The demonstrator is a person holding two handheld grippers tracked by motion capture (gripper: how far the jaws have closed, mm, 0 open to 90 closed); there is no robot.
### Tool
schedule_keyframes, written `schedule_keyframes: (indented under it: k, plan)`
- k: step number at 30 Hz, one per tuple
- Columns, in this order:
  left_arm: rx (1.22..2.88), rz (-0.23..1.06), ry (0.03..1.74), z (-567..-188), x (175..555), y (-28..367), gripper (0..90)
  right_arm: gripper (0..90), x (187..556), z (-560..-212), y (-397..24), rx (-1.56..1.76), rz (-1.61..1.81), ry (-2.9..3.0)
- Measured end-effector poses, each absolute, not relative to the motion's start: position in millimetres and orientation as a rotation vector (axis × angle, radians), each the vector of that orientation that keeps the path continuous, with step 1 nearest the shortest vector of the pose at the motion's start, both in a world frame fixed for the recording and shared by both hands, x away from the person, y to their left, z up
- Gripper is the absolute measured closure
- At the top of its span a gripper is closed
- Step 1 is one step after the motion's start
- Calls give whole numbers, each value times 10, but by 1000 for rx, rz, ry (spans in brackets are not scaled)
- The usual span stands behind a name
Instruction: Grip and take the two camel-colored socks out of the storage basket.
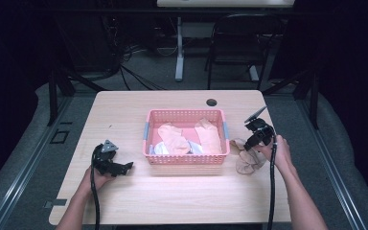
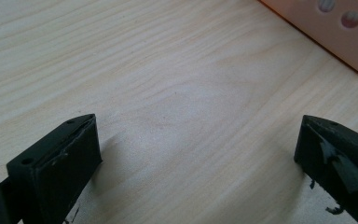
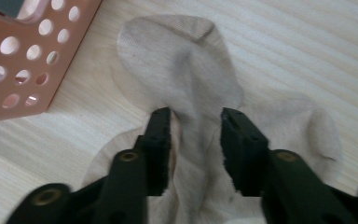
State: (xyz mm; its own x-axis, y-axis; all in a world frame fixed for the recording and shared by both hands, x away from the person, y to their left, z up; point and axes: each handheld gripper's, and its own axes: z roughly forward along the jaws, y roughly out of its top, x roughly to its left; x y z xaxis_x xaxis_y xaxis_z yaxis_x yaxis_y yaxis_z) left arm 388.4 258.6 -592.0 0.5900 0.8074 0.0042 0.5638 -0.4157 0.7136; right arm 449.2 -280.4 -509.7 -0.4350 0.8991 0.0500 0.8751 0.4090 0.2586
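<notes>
A beige sock [image 1: 247, 160] lies crumpled on the wooden table [image 1: 124, 110], just right of a pink perforated basket [image 1: 187, 113]. My right gripper [image 1: 248, 143] points down onto it. In the right gripper view the sock [image 3: 182, 60] spreads under the jaws, and my right gripper [image 3: 196, 126] stands open with a raised fold of the fabric between its pads. My left gripper [image 1: 124, 167] rests low over bare table to the left of the basket. In its own view, my left gripper [image 2: 196, 144] is wide open with nothing between the jaws.
The basket holds several pale pink and white socks [image 1: 172, 136]. A basket corner [image 3: 23, 60] sits close to the left of the right jaws, and another corner [image 2: 335, 32] lies ahead of the left gripper. A cable hole [image 1: 211, 102] marks the table's far edge.
</notes>
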Motion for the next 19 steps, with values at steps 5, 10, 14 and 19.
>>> schedule_keyframes:
  k: [5,10,14,19]
  plan:
    - [2134,459,1085,-5921,3882,2585,0,196,4361,-4929,-2900,1600,415,2562]
    - [2138,459,1081,-5920,3882,2587,0,109,4120,-4823,-3034,1586,457,2543]
    - [2136,458,1084,-5920,3881,2586,0,64,3903,-4842,-3143,1592,466,2525]
    - [2138,459,1081,-5920,3883,2588,0,35,3780,-4937,-3259,1613,461,2534]
